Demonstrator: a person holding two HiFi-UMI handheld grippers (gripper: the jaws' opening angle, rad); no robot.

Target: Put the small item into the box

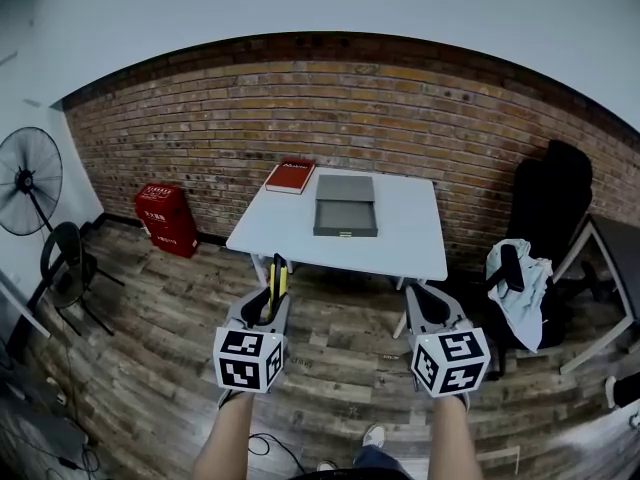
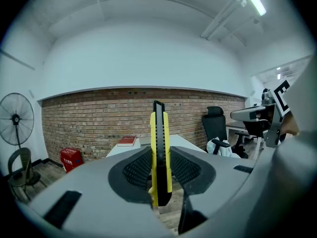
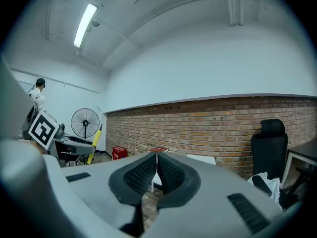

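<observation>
A yellow and black utility knife (image 2: 159, 152) stands upright between the pads of my left gripper (image 2: 159, 170), which is shut on it. In the head view the utility knife (image 1: 277, 280) sticks out of the left gripper (image 1: 272, 303), held in the air some way short of the white table (image 1: 400, 243). An open grey box (image 1: 346, 214) lies on that table. My right gripper (image 1: 420, 308) hangs level with the left one; its jaws are shut with nothing between them (image 3: 154, 171).
A red book (image 1: 290, 176) lies at the table's far left corner. A red container (image 1: 166, 218) and a fan (image 1: 30, 180) stand at the left, black office chairs (image 1: 545, 208) and a desk at the right. A brick wall runs behind.
</observation>
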